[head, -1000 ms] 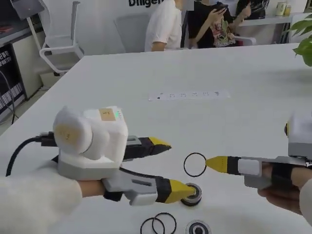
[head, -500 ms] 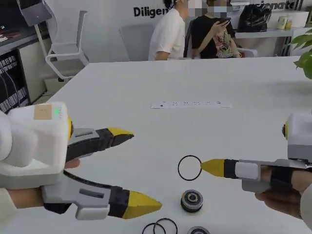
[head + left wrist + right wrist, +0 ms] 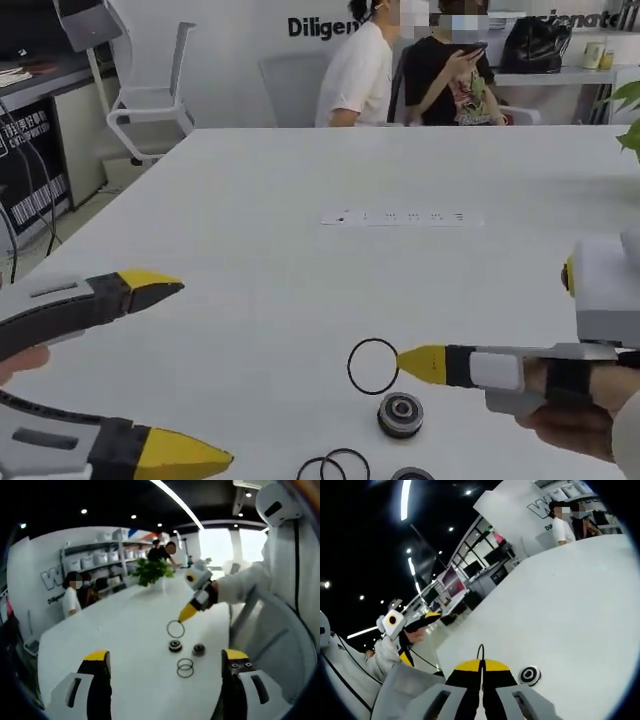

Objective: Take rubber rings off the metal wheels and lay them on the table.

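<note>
My right gripper (image 3: 403, 362) comes in from the right, shut on a thin black rubber ring (image 3: 372, 366) that hangs at its yellow tips. In the right gripper view the ring (image 3: 481, 653) shows edge-on above the closed jaws. A metal wheel (image 3: 400, 414) lies on the white table (image 3: 250, 220) just below the ring, and a second wheel (image 3: 412, 474) sits at the bottom edge. Two loose rings (image 3: 335, 466) lie overlapping beside them. My left gripper (image 3: 175, 372) is wide open at the far left, well apart from the wheels. The left gripper view has the wheel (image 3: 175, 646) ahead of its spread jaws.
A white socket strip (image 3: 400, 216) is set in the table's middle. People sit at the far end by grey chairs (image 3: 150, 90). Green plant leaves (image 3: 628, 110) reach in at the right edge.
My left gripper has drawn back to the left, away from the wheel it was touching, and spread wider. The right gripper still holds the ring in about the same place.
</note>
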`<state>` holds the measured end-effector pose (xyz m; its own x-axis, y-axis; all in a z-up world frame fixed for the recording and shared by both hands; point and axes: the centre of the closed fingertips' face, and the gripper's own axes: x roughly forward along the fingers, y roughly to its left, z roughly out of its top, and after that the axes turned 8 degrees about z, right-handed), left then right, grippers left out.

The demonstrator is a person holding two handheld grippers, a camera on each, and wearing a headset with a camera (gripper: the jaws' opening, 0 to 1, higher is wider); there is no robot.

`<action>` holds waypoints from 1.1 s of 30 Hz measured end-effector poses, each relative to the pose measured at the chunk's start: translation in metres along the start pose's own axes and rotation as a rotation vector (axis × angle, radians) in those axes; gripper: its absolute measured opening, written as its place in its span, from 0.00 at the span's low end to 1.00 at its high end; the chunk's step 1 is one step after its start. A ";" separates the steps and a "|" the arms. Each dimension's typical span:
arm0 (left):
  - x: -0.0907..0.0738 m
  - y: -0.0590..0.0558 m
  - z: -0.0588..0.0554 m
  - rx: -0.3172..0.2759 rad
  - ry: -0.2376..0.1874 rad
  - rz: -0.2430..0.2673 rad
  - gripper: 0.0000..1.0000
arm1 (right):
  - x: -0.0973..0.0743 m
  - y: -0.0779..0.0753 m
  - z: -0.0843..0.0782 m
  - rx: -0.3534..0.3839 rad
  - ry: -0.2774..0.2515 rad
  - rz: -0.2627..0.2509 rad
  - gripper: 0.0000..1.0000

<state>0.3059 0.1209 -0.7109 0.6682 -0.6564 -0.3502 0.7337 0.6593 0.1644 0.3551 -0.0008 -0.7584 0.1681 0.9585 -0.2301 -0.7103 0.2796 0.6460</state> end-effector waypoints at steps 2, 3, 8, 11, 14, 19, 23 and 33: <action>-0.006 0.001 -0.007 -0.015 0.010 0.019 0.94 | 0.003 0.000 -0.007 0.000 0.028 0.002 0.00; -0.008 0.001 -0.011 -0.023 0.015 0.024 0.94 | 0.004 -0.001 -0.010 0.000 0.039 0.000 0.00; -0.017 -0.002 -0.029 -0.071 0.050 0.046 0.96 | 0.009 -0.007 -0.028 -0.012 0.117 -0.013 0.00; -0.018 -0.006 -0.036 -0.090 0.061 0.045 0.97 | 0.012 -0.011 -0.037 -0.010 0.147 -0.018 0.00; -0.019 -0.008 -0.043 -0.105 0.073 0.050 0.98 | 0.013 -0.014 -0.044 -0.003 0.170 -0.022 0.00; -0.019 -0.014 -0.053 -0.126 0.093 0.053 1.00 | 0.014 -0.018 -0.053 0.008 0.200 -0.024 0.00; -0.020 -0.018 -0.059 -0.137 0.104 0.051 1.00 | 0.016 -0.027 -0.060 0.004 0.233 -0.043 0.00; -0.024 -0.018 -0.063 -0.156 0.113 0.066 1.00 | 0.020 -0.045 -0.076 -0.034 0.322 -0.099 0.00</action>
<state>0.2685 0.1479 -0.7639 0.6901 -0.5702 -0.4457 0.6546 0.7544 0.0486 0.3385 0.0012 -0.8469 0.0167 0.8586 -0.5124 -0.7247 0.3635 0.5854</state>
